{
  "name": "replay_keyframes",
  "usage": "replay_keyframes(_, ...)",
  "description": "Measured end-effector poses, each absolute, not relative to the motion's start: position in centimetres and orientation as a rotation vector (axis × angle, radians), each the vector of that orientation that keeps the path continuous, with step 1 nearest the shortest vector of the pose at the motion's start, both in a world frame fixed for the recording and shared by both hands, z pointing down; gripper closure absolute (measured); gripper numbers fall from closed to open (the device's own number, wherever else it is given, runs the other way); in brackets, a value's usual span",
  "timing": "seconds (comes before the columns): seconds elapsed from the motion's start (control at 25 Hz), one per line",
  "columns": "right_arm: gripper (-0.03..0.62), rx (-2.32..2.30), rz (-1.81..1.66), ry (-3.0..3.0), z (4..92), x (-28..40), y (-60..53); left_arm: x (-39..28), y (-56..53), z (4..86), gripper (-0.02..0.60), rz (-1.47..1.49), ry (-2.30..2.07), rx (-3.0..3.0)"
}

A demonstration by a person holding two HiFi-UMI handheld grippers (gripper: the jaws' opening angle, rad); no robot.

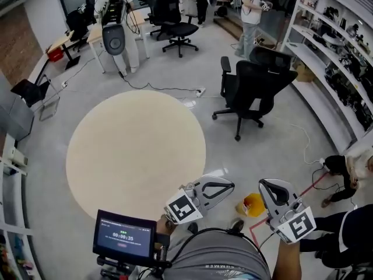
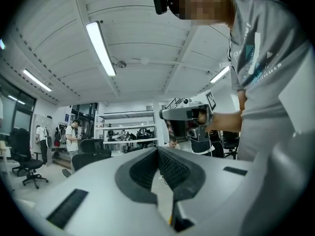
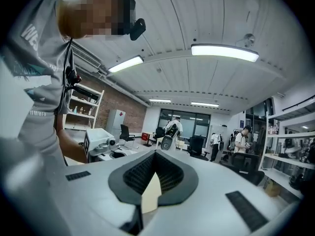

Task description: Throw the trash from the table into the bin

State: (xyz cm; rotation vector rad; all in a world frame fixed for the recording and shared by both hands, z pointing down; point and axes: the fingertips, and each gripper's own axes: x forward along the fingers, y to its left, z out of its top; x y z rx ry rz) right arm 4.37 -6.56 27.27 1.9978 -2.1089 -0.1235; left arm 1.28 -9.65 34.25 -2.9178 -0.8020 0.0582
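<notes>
1. Head view first: the round table fills the middle, its beige top well lit.
2. The left gripper hangs off the table's near right edge, over the grey floor, with its marker cube close to the person's body.
3. The right gripper sits just beside it, further right, and the two noses lean toward each other.
4. In the left gripper view the jaws are pressed together tip to tip, with nothing between the ribbed pads.
5. The right gripper view shows the same: jaws pressed together, pinching nothing.
6. On the floor, showing between the two grippers, is a small yellow thing. It looks like the bin, though it is too small here to say what lies in it.
7. It stands near the table, a little off its right edge.
8. A dark screen on a stand sits at bottom left, next to the person's grey shirt.
9. A black chair stands beyond the table to the right, in front of long white shelves.
10. People stand at the far end of the room.
11. Each gripper view catches the other gripper, held up in a hand at the person's side.
</notes>
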Motion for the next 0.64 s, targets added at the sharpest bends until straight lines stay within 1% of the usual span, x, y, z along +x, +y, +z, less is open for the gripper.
replay_keyframes(0.36, 0.585, 2.034, -0.057, -2.069, 28.5, 4.9, -4.6, 0.4, -9.4, 35.7, 0.540, 0.034, -0.808, -2.970)
replay_keyframes(0.64, 0.585, 2.075, 0.022, -2.033, 28.5, 7.0, -1.4, 0.9, -7.6, 35.8, 0.540, -0.068, -0.801, -2.983)
